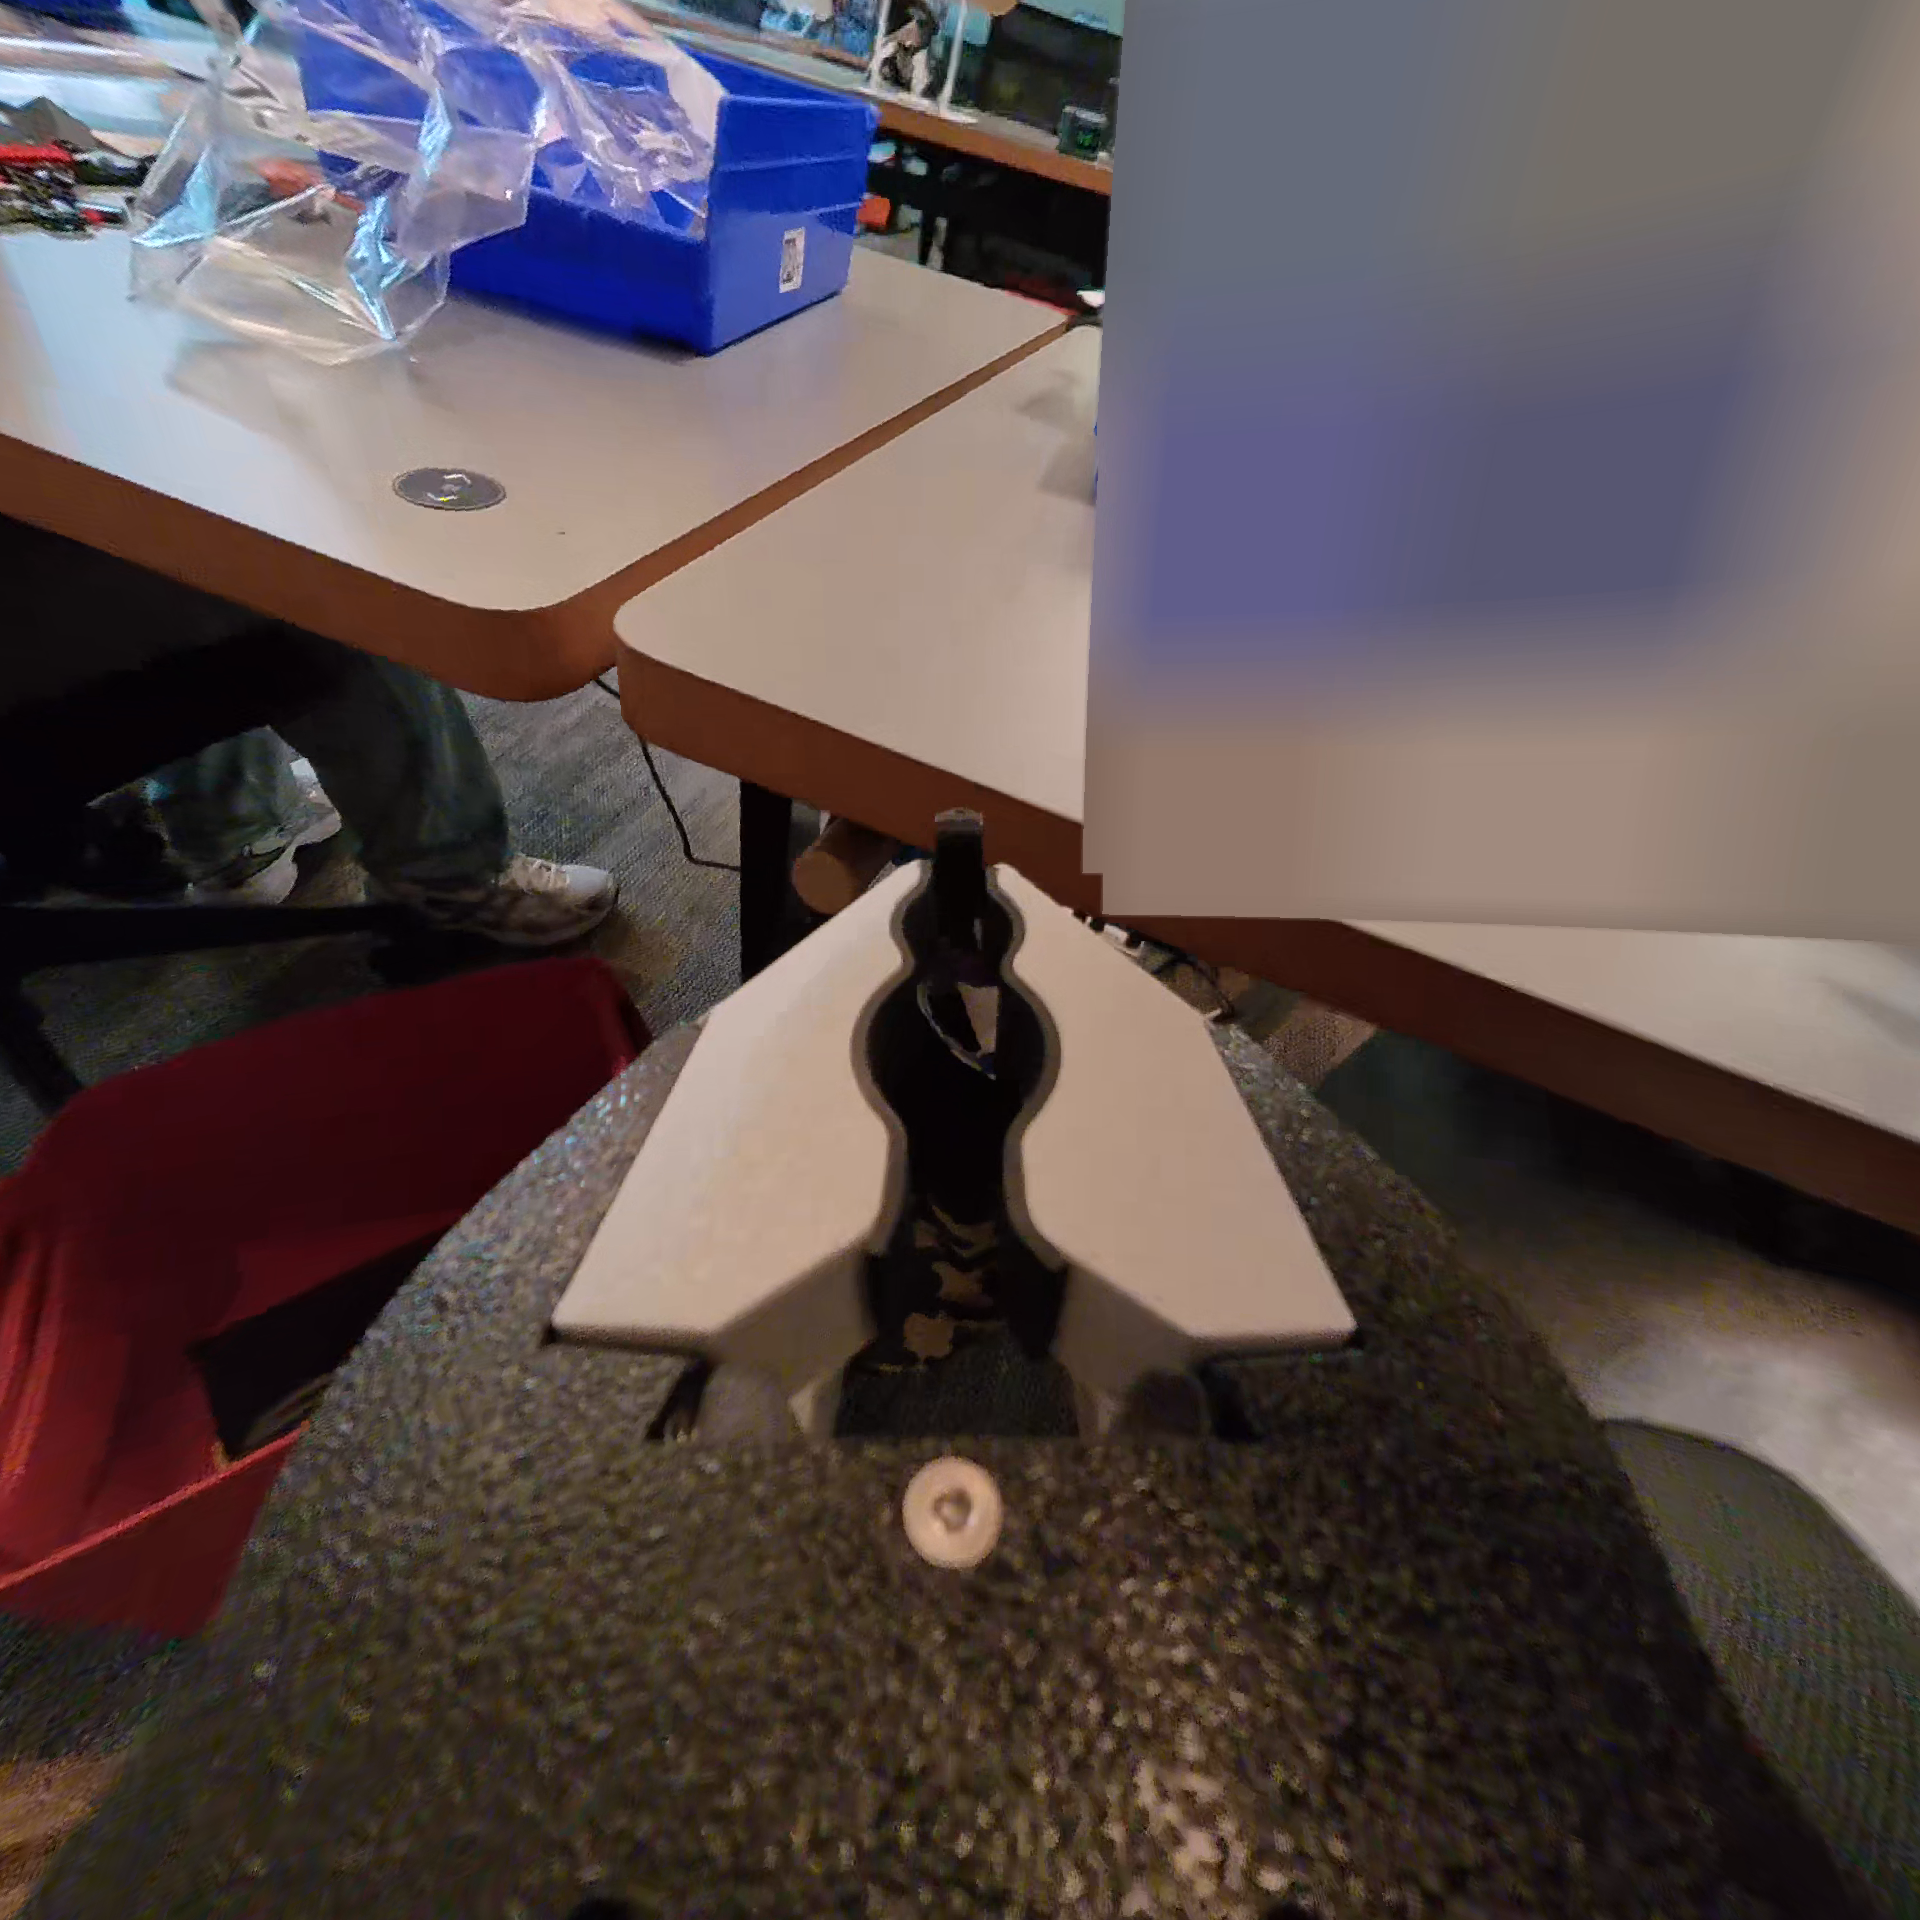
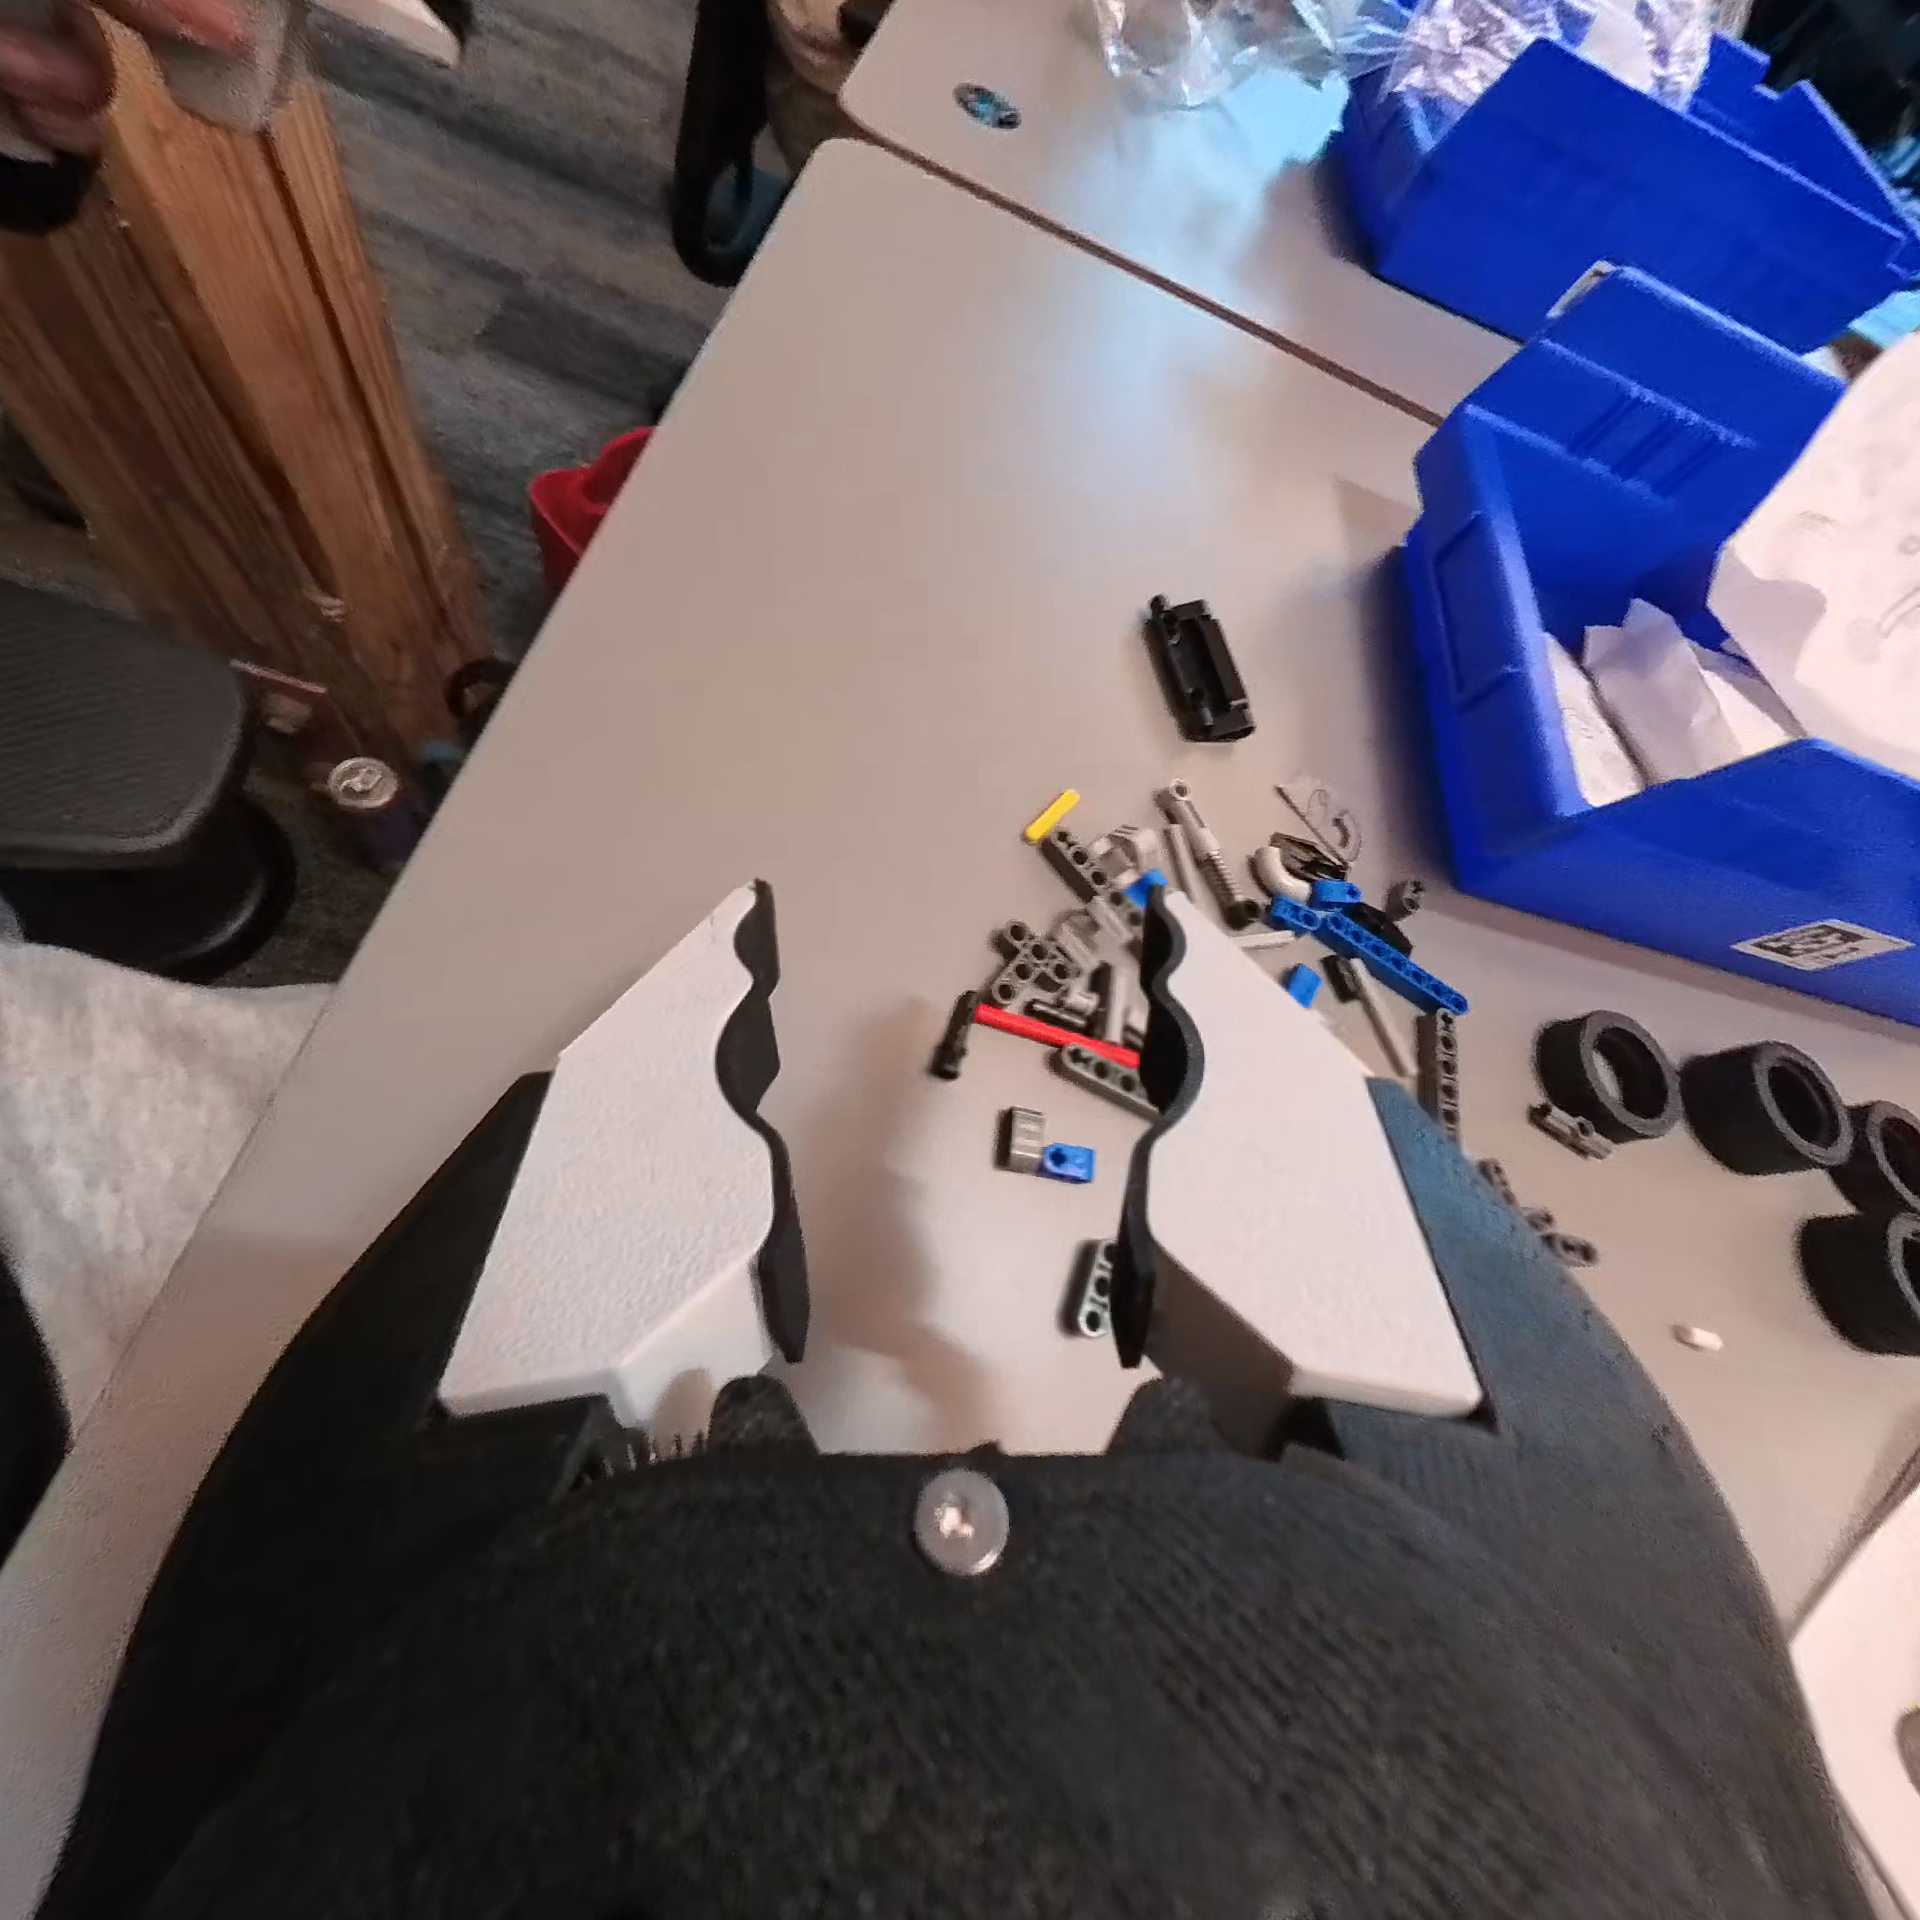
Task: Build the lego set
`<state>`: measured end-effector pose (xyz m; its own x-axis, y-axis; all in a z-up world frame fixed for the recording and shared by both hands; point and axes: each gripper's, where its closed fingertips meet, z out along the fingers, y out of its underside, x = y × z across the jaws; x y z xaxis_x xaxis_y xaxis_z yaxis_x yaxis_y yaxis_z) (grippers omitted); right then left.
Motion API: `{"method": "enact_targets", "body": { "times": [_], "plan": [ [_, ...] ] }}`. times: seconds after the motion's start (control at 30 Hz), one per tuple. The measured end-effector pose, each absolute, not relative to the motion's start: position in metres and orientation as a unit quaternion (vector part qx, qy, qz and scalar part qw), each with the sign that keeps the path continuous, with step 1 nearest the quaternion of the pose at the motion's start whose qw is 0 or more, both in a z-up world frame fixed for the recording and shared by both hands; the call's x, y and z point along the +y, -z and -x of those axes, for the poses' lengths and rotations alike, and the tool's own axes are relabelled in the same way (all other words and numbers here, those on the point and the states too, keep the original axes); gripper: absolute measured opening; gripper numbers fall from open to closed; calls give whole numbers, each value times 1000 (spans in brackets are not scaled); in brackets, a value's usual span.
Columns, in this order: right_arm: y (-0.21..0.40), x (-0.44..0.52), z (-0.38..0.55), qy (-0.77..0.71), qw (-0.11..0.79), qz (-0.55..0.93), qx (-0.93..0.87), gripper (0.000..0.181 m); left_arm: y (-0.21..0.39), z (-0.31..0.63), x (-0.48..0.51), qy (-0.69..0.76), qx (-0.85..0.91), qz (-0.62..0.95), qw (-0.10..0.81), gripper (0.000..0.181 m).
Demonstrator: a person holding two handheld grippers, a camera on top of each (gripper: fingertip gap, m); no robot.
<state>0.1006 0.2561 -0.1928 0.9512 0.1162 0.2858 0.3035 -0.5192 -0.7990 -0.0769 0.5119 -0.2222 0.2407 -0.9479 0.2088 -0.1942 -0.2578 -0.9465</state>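
My left gripper (image 1: 958, 883) is shut on a slim black lego piece (image 1: 954, 844) whose tip sticks out past the fingertips. It hangs off the table, below the table's edge (image 1: 831, 748). My right gripper (image 2: 961, 899) is open and empty above the grey table (image 2: 935, 499). A pile of loose grey, black and blue lego parts (image 2: 1091, 935) lies just ahead of it, with a red axle (image 2: 1049, 1032), a yellow piece (image 2: 1051, 814) and a blue beam (image 2: 1382, 951). A black block (image 2: 1197, 668) lies farther off. Several black tyres (image 2: 1756, 1107) sit at the right.
Blue bins (image 2: 1621, 665) with white paper stand at the table's right; another blue bin (image 1: 665, 197) and a clear plastic bag (image 1: 343, 208) sit on the neighbouring table. A red bin (image 1: 260, 1195) is on the floor. A person's legs (image 1: 416, 810) are under the table. One gripper's finger ends stand about 30 centimetres off the other's. My left tips are about 30 centimetres from the black block (image 2: 1197, 668), my right tips only 15 centimetres.
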Motion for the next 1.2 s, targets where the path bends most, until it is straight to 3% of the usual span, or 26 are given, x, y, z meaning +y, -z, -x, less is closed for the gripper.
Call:
{"method": "enact_targets", "body": {
  "times": [0.43,0.87,1.0,1.2],
  "plan": [
    [171,254,-116,164,552,816,-52,68,207,43,491,431,437,616,494,6],
    [197,303,53,64,558,811,-165,59,225,177,424,417,551,542,478,6],
    [235,329,120,4,538,815,-215,57,239,219,423,380,585,535,477,5],
    [355,378,154,-128,461,846,-236,58,261,253,442,279,618,538,500,6]
  ]
}}
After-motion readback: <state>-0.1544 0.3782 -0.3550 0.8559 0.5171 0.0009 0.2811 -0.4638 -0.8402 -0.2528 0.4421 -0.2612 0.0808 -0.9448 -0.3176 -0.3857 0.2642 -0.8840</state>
